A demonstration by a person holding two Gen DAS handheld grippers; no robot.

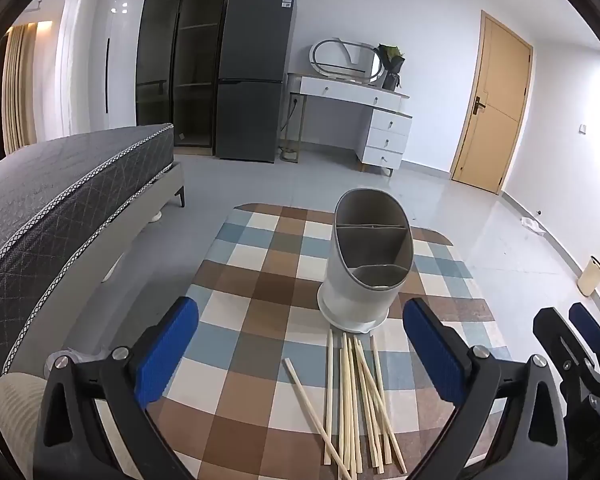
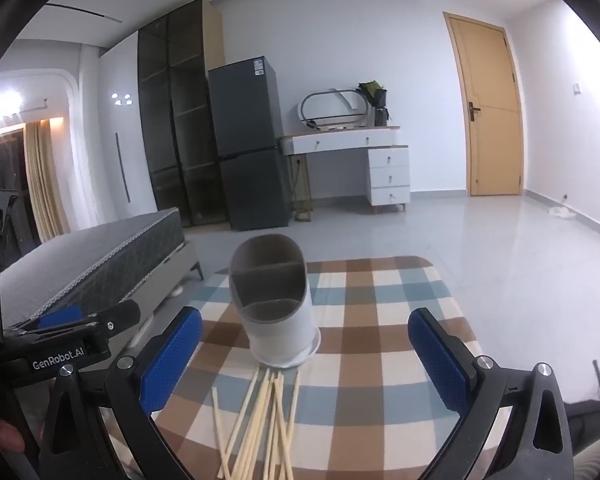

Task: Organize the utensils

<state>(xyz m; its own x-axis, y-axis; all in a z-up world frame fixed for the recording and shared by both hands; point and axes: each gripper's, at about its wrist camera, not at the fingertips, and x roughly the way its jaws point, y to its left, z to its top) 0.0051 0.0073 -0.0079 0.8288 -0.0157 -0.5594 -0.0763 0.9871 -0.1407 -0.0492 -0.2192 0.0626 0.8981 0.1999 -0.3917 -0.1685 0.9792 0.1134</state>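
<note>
Chopsticks (image 1: 356, 400) lie loose between the left gripper's (image 1: 300, 360) spread fingers (image 1: 168, 356).

The left gripper (image 1: 300, 356) tilts downward with its blue-padded jaws spread wide and nothing between the pads. The right gripper (image 2: 305, 358) sits just beside it, angled down more gently, its jaws equally wide apart and empty. Each shows at the edge of the other's view, and a fingertip (image 2: 2, 436) grips the left one's handle.

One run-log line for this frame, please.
left gripper: open, empty | right gripper: open, empty | chopsticks: loose on table | holder: upright, looks empty
</note>
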